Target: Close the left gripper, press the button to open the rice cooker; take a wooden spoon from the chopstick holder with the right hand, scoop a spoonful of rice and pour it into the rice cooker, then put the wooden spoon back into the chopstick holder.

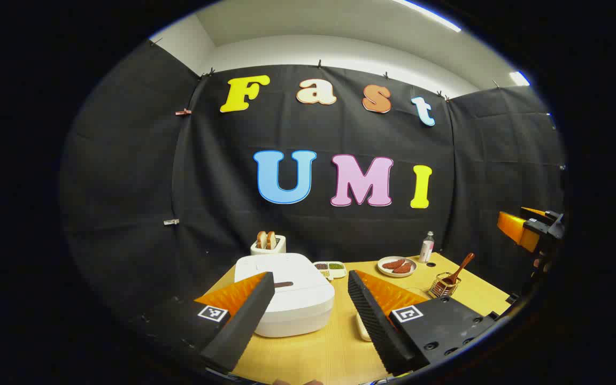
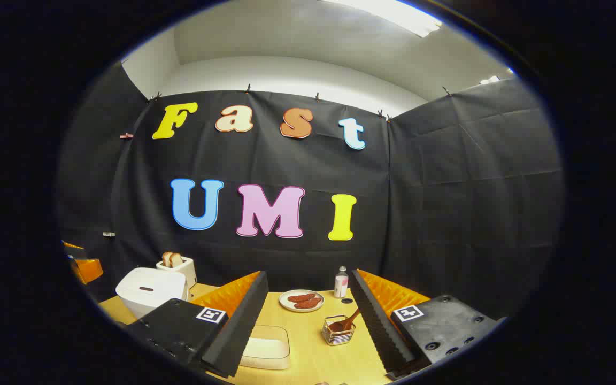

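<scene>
Left claw (image 1: 308, 313) agape above table edge (image 1: 313, 369)

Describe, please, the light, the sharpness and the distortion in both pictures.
Left gripper view: even light, sharp; rice cooker shows no glare; fisheye curves the table edge. Right gripper view: bright ceiling lamp washes out; wooden spoon small but clear.
</scene>
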Motion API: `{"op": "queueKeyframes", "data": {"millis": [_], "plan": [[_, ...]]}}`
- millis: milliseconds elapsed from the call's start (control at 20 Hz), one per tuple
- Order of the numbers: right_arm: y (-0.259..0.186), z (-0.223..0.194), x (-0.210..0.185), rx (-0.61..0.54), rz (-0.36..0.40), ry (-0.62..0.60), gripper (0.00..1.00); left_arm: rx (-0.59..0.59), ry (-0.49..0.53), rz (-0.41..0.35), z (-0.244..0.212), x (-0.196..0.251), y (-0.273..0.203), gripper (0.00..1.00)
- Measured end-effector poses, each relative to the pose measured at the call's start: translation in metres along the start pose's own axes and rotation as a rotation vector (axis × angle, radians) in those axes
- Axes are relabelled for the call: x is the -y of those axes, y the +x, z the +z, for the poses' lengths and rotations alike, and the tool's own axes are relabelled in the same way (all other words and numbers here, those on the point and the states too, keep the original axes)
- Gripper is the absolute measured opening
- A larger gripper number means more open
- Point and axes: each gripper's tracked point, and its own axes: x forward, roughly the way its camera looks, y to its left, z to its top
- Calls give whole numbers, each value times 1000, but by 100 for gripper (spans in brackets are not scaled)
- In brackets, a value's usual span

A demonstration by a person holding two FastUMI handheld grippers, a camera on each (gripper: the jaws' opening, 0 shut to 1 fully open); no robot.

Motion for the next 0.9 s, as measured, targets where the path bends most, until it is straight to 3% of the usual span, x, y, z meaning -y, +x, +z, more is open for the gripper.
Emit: {"op": "queueKeyframes", "data": {"millis": [900], "plan": [[58, -25, -3, -47, 52, 20, 98, -42, -40, 106, -5, -18, 35, 96]]}}
